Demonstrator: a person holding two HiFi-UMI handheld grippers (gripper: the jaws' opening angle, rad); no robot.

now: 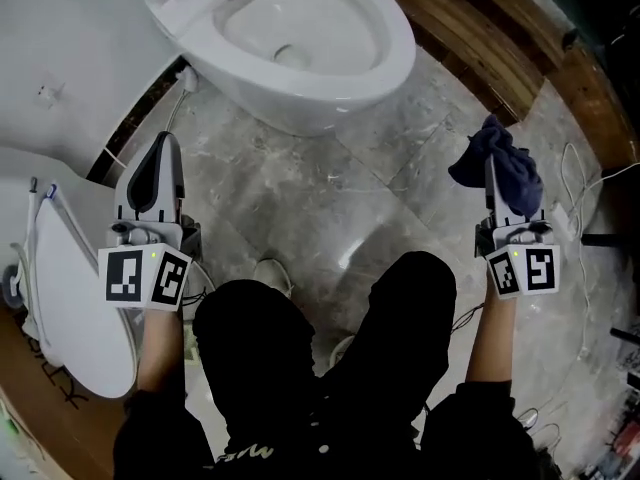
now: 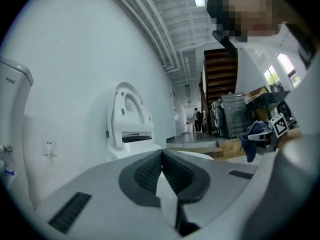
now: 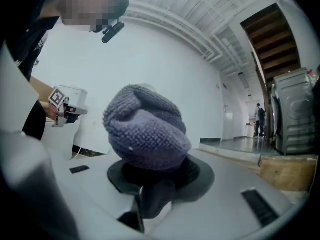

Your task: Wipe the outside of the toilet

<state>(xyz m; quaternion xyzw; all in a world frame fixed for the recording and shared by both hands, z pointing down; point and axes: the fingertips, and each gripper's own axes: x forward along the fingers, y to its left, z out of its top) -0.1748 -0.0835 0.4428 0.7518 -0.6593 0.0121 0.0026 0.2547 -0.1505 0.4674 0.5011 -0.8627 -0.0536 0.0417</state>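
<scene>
While we stand over the grey marbled floor point(image 1: 300, 198), the toilet point(image 1: 290, 108) fills twelve o'clock of the head view, bowl open, its outer wall bare and untouched by either tool. A white lid-shaped piece point(image 1: 75, 308) lies at eight o'clock, and a wooden border point(image 1: 500, 38) runs past two o'clock.

Our left hand-held gripper point(image 1: 167, 148) points up at nine o'clock, well short of the bowl. In its own view the two ribbed pads point(image 2: 150, 171) meet along one line, with nothing between them. Our right hand-held gripper point(image 1: 491, 183) is at three o'clock, jaws clamped on a dark blue cloth point(image 1: 497, 163). In the right gripper view the knitted cloth point(image 3: 145, 129) bulges above the pads as a rounded wad, with a tail hanging down between them.

We judge the wiping not yet begun, as the cloth is near the bowl's right flank but apart from it. The cloth looks soft, light and limp — it will mould to the curved wall, yet could drag out of a shallow pinch once rubbed. The grip seems deep enough, low in the bunch, leaving the wad free as the wiping face. The toilet itself reads as hard, glazed, slick and fixed, so it needs no holding — only steady pressure.
</scene>
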